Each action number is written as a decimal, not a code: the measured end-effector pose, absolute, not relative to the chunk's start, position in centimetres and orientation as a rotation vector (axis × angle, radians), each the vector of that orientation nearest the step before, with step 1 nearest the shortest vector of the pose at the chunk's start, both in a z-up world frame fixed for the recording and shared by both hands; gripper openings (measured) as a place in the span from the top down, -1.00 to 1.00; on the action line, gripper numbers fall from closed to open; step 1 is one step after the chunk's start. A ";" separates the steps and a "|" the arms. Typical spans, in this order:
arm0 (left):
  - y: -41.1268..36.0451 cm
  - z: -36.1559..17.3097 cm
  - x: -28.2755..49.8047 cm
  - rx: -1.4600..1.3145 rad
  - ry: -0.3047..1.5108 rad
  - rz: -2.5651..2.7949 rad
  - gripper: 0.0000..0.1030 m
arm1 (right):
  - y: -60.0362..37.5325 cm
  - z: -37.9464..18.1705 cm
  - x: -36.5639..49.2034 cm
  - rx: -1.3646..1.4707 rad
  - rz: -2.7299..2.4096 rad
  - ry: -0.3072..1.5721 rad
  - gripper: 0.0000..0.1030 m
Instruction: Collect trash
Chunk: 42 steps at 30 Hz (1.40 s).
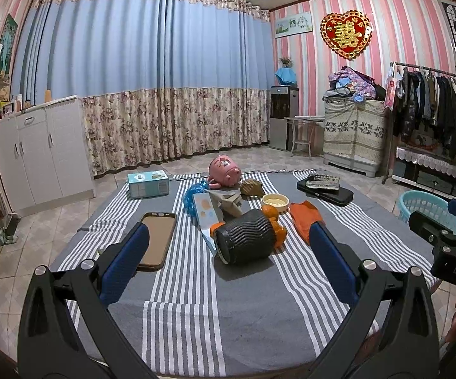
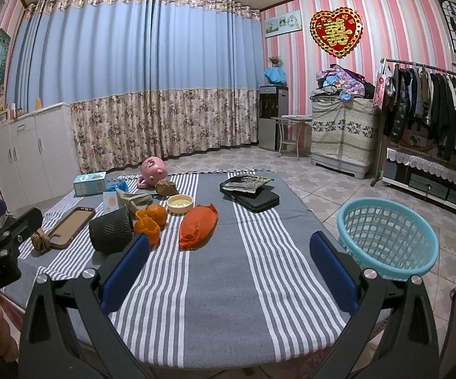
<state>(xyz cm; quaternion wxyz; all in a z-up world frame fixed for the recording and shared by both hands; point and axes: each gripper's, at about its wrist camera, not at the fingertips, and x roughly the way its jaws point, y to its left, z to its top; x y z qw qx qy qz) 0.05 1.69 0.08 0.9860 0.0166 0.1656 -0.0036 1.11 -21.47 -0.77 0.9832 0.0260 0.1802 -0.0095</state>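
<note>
Trash lies on the striped table (image 1: 215, 315) (image 2: 215, 309): an orange wrapper (image 1: 303, 218) (image 2: 198, 224), orange peels (image 1: 277, 230) (image 2: 147, 227), crumpled brown paper (image 1: 231, 203) (image 2: 135, 200), a blue plastic bag (image 1: 193, 197) (image 2: 117, 186) and a small card (image 1: 206, 210). A black ribbed cup (image 1: 243, 240) (image 2: 109, 232) lies on its side. The teal basket (image 2: 386, 237) (image 1: 430, 210) stands off the table's right edge. My left gripper (image 1: 228, 243) is open and empty, just short of the cup. My right gripper (image 2: 229, 246) is open and empty over bare cloth.
A phone case (image 1: 158, 240) (image 2: 71, 225), a teal box (image 1: 148, 183), a pink piggy bank (image 1: 225, 170) (image 2: 153, 170), a small cream dish (image 1: 275, 202) (image 2: 180, 203), a brown lump (image 2: 40, 241) and a black case with papers (image 1: 324, 189) (image 2: 250, 194) also lie on the table.
</note>
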 end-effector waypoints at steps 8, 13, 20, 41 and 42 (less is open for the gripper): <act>1.7 -0.8 0.4 0.030 0.355 -0.022 -0.90 | -22.1 -0.8 1.6 0.051 -0.034 0.353 -0.92; 2.0 -1.6 1.1 0.033 0.376 -0.029 -0.90 | -22.6 -0.9 2.0 0.048 -0.047 0.344 -0.92; 3.2 -2.2 2.1 0.041 0.381 -0.008 -0.90 | -22.4 -1.2 3.1 0.060 -0.056 0.355 -0.92; 16.8 -9.0 9.8 -0.045 0.621 0.122 -0.70 | -16.4 -4.7 8.9 0.018 -0.064 0.570 -0.92; 16.8 -9.1 10.1 -0.051 0.633 0.111 -0.59 | -16.3 -4.8 9.0 0.015 -0.069 0.574 -0.92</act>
